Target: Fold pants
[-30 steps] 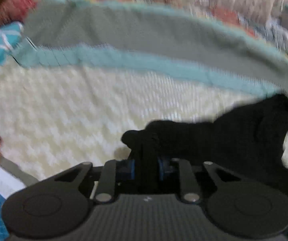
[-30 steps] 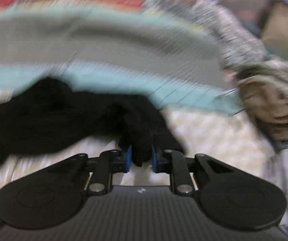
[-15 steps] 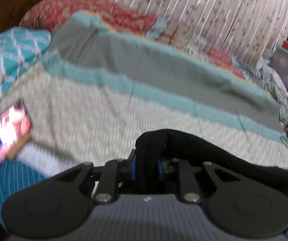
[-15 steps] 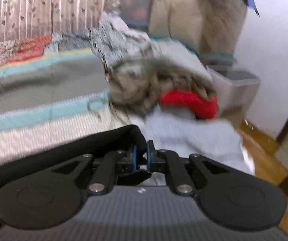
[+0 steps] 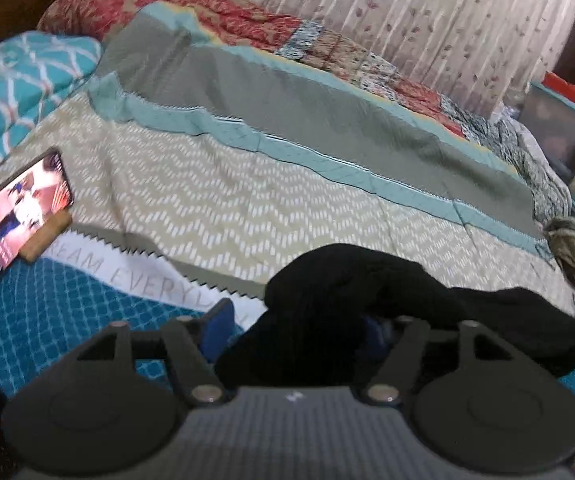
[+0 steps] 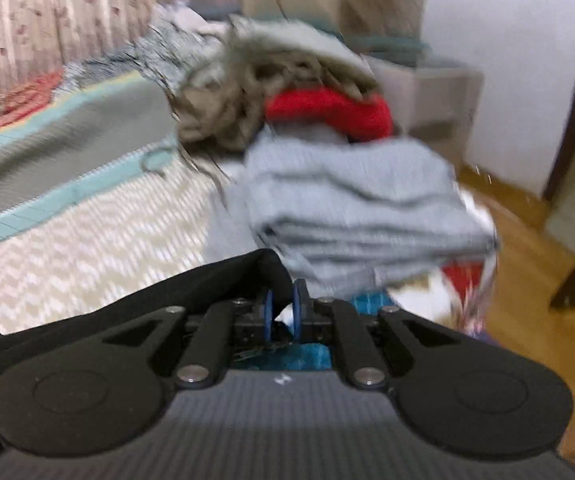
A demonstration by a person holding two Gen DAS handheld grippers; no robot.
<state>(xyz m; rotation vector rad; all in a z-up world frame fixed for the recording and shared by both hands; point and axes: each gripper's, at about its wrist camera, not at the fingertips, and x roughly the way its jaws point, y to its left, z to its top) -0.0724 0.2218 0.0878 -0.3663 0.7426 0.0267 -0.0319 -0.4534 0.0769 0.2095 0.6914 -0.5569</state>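
**Black pants draped at near bed edge, both hand-held grippers at the cloth**

Right now the black pants [image 5: 351, 300] lie bunched at the near edge of the bed [image 5: 215, 200], on the beige chevron bedspread, with one part trailing off to the right. Left hand-held gripper [image 5: 299, 328]: jaws spread wide, blue left pad [image 5: 217, 320] clear of the cloth, pants heaped between the fingers and over the right one; not clamped.

Right hand-held gripper [image 6: 282, 310]: blue pads close together with a narrow gap showing between them; black pants [image 6: 147, 292] sit against the left pad and run off to the left. Whether any cloth is pinched, cannot tell, the view is blurred.

Relative to the pants: phone [image 5: 15, 216] with a lit screen far left on the bed, propped on a small brown block. Teal patterned pillow [image 5: 19, 80] behind the phone. Folded grey clothes [image 6: 359, 208] just right of the pants at the bed edge, a red garment [image 6: 327, 114] and a tan fuzzy heap [image 6: 227, 112] behind them. Floral curtain [image 5: 407, 20] beyond the bed's far side.
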